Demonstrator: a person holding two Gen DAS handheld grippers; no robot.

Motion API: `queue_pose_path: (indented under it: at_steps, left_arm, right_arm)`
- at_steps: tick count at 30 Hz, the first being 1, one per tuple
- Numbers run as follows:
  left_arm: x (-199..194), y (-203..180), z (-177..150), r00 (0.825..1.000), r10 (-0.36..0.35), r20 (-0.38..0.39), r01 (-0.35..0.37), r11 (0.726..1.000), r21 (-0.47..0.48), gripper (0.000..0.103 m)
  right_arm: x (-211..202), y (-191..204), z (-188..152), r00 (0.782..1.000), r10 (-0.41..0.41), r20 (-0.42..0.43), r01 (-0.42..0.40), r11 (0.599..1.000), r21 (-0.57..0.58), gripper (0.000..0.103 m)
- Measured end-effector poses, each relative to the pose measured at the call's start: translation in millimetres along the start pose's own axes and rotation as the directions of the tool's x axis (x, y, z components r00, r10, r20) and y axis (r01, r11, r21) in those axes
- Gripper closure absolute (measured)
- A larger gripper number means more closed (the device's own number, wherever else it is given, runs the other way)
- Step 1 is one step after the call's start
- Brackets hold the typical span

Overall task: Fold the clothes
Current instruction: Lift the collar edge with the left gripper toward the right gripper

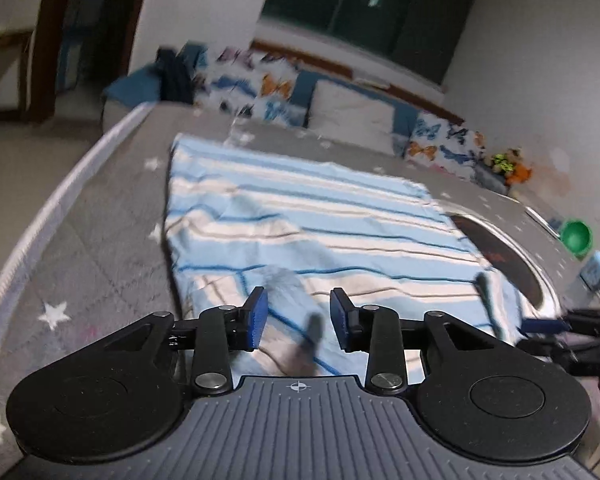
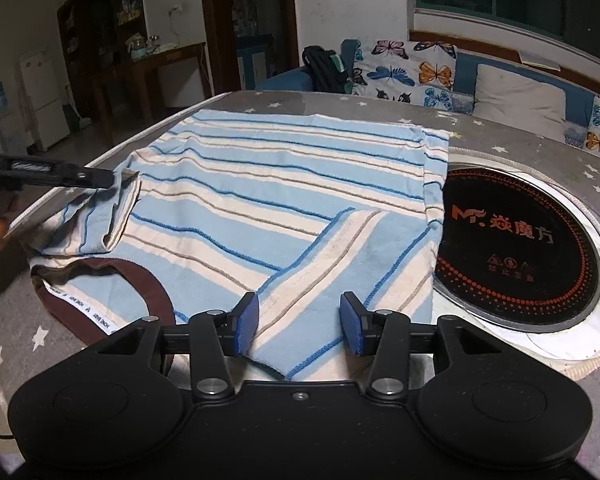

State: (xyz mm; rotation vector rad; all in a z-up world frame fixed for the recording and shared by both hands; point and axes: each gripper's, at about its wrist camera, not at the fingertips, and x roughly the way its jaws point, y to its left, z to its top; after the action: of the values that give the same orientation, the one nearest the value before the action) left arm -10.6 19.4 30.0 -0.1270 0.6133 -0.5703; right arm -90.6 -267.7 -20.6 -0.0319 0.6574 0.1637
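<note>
Blue-padded jaws of the right gripper (image 2: 299, 322) stand wide apart, holding nothing, hovering over the near sleeve (image 2: 340, 264), which lies folded diagonally across the striped shirt (image 2: 284, 184). That shirt is spread flat on the grey starred table cover (image 2: 500, 136), brown collar (image 2: 140, 280) near left, probably so its edges can be reached. Further left, the left gripper (image 2: 118, 178) meets the raised other sleeve (image 2: 100, 216); its own view shows jaws wide, gripping nothing. Just right of the shirt sits a round black cooktop (image 2: 520, 240).
</note>
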Motion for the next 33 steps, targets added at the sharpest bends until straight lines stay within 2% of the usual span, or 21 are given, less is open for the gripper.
queue_pose_path:
  at_steps: [6,11,13,16,18,19,20,22,24,28,30,32,33]
  left_arm:
    - [20,-5,-17,0.992,-0.059,-0.116,0.058,0.998,-0.011,0.060]
    - [9,-25,-21,0.992,-0.090,-0.089,0.094,0.994,0.051,0.052]
    - [9,-30,-24,0.989,-0.097,-0.110,0.104,0.992,0.065,0.052]
    - [16,-31,-30,0.988,-0.075,-0.133,0.085,0.993,0.076,0.056]
    - [17,-31,-30,0.990,-0.059,-0.125,0.068,0.995,0.071,0.063]
    - [17,-31,-30,0.988,-0.074,-0.132,0.083,0.994,0.069,0.068]
    - [18,-32,-29,0.986,-0.089,-0.141,0.099,0.993,0.067,0.076]
    - [18,-35,-31,0.976,-0.129,-0.173,0.144,0.987,0.075,0.076]
    - [16,-40,-33,0.978,-0.114,-0.174,0.137,0.982,0.128,0.075]
    - [10,-35,-26,0.980,-0.132,-0.150,0.146,0.985,0.091,0.072]
    - [8,-25,-18,0.988,-0.104,-0.110,0.110,0.993,0.051,0.070]
    - [11,-15,-16,0.991,-0.080,-0.107,0.082,0.997,0.013,0.067]
    - [14,-11,-18,0.989,-0.077,-0.129,0.077,0.997,-0.005,0.067]
  right_arm:
    - [0,1,0,1.000,0.005,-0.001,-0.005,1.000,0.002,0.054]
    - [-4,0,-2,1.000,0.015,-0.005,-0.015,1.000,0.011,0.054]
    - [-5,-1,-3,1.000,0.018,-0.002,-0.018,1.000,0.011,0.054]
    - [-4,-2,-3,1.000,0.020,0.000,-0.020,1.000,0.019,0.054]
    - [-5,-1,-3,1.000,0.017,0.000,-0.017,1.000,0.015,0.054]
    - [-5,-1,-3,1.000,0.017,0.000,-0.017,1.000,0.013,0.054]
    - [-5,-1,-3,1.000,0.018,0.000,-0.018,1.000,0.014,0.054]
    - [-5,-2,-3,1.000,0.019,0.000,-0.019,1.000,0.018,0.054]
    - [-5,-2,-4,1.000,0.018,0.000,-0.018,1.000,0.014,0.054]
    - [-10,-1,-5,1.000,0.023,-0.003,-0.023,1.000,-0.004,0.054]
    - [-14,0,-6,1.000,0.027,-0.004,-0.027,1.000,-0.015,0.054]
    - [-17,0,-7,1.000,0.031,-0.006,-0.031,0.999,-0.025,0.054]
    - [-19,0,-8,0.999,0.033,-0.007,-0.033,0.999,-0.031,0.054]
